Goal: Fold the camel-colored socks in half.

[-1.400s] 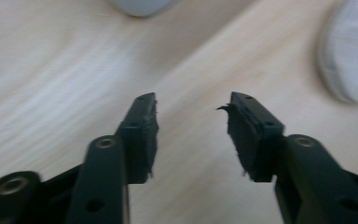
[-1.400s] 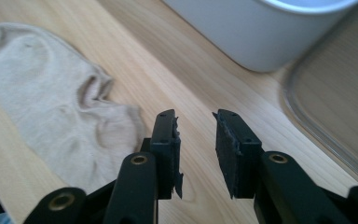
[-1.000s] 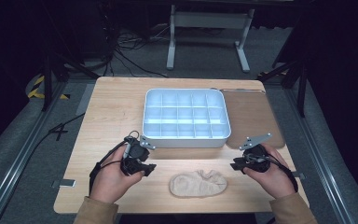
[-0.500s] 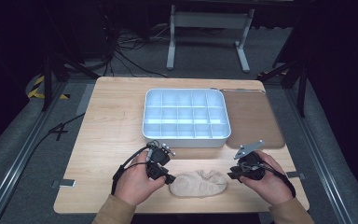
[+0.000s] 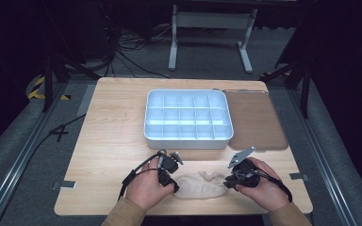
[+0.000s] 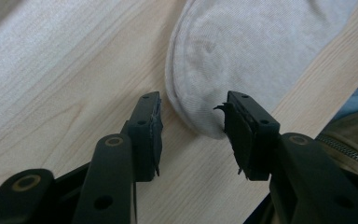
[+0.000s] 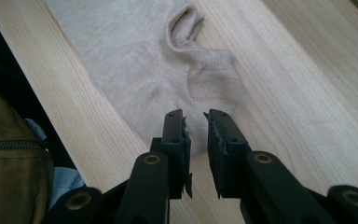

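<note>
A beige sock (image 5: 200,184) lies at the bench's (image 5: 113,136) six o'clock edge. The left gripper (image 6: 192,123) straddles its toe, spread; the right gripper (image 7: 196,126), closing, nearly pinches its cuff.

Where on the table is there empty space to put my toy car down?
The wide bare wood left of the white divided tray is free, out to the table edge. A narrow strip runs between the tray's front and the sock. It is crowded at the front, where the left gripper and right gripper flank the sock. The brown mat lies right of the tray.
</note>
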The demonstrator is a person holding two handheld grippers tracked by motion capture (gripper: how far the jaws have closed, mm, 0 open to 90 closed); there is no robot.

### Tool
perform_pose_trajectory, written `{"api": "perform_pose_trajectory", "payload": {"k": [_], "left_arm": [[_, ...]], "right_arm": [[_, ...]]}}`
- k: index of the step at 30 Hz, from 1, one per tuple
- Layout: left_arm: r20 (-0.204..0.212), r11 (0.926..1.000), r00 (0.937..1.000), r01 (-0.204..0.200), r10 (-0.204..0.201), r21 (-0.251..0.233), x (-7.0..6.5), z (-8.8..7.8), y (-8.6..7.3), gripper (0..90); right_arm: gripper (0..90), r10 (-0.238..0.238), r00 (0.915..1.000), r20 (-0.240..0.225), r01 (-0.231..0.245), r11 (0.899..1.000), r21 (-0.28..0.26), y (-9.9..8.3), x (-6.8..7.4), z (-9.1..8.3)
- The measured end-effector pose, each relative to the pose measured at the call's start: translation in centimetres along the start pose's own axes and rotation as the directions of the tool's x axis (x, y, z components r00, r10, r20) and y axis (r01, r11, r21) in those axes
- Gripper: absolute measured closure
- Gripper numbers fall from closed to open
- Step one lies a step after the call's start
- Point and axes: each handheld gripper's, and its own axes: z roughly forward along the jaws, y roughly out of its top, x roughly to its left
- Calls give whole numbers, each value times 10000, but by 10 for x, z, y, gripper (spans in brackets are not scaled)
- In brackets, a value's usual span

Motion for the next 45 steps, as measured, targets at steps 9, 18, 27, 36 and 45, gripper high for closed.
{"api": "perform_pose_trajectory", "payload": {"k": [9, 18, 27, 36, 45], "left_arm": [[-271, 9997, 9994, -189, 193, 130, -6, 4, 4, 629], [-639, 9997, 9980, -32, 15, -254, -2, -4, 2, 852], [-508, 9983, 9975, 475, -491, -328, 6, -19, -10, 853], [-393, 9969, 9962, 779, -783, -113, 15, -21, -23, 851], [-343, 9975, 9974, 621, -632, -324, 10, -27, -19, 851]], "right_arm": [[777, -41, 10000, -12, 41, 10000, 45, -1, 2, 4], [843, -179, 9998, 43, 180, 9996, -223, 0, 6, 2], [891, -184, 9986, -500, 169, 9994, -313, 8, 13, 16], [898, -142, 9992, -373, 136, 9997, -179, 17, 15, 36], [900, -154, 9995, -271, 147, 9995, -272, 16, 16, 37]]}}
